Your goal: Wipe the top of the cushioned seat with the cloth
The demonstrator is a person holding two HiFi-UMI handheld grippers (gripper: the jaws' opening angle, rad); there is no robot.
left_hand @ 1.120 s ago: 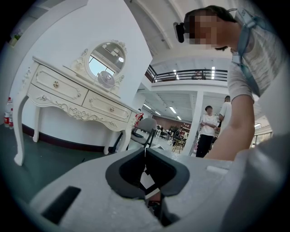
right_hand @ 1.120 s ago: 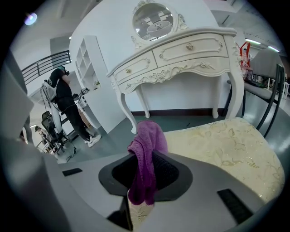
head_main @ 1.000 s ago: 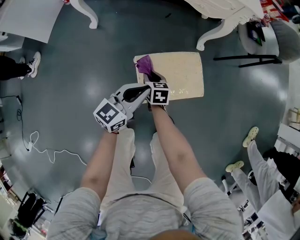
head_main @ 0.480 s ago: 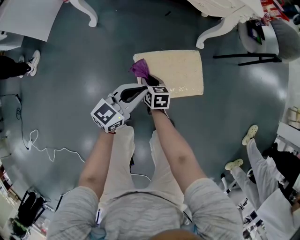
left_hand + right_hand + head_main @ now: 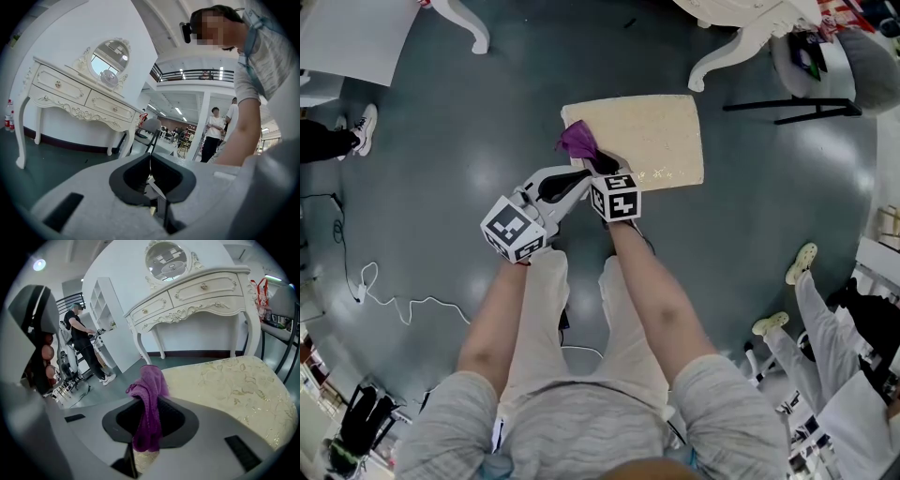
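Observation:
The cushioned seat [image 5: 652, 136] is a cream, gold-patterned square on the grey floor ahead of me. A purple cloth [image 5: 577, 139] sits at the seat's left edge, near its front corner. My right gripper [image 5: 592, 156] is shut on the cloth and holds it against the seat. In the right gripper view the cloth [image 5: 150, 390] hangs bunched out of the right gripper [image 5: 149, 408], with the seat [image 5: 234, 385] stretching away to the right. My left gripper [image 5: 584, 177] hovers just left of the right one, off the seat. The left gripper [image 5: 149, 161] is shut on nothing.
White carved dressing table legs [image 5: 727, 52] stand behind the seat, another leg [image 5: 467, 28] at far left. A black chair frame [image 5: 787, 105] is at the right. A white cable [image 5: 394, 302] lies on the floor at left. Bystanders' feet [image 5: 802, 267] are at right.
My right gripper dragged the purple cloth leftward over the seat, from inside the top to its left edge. The left gripper stayed beside it, still shut.

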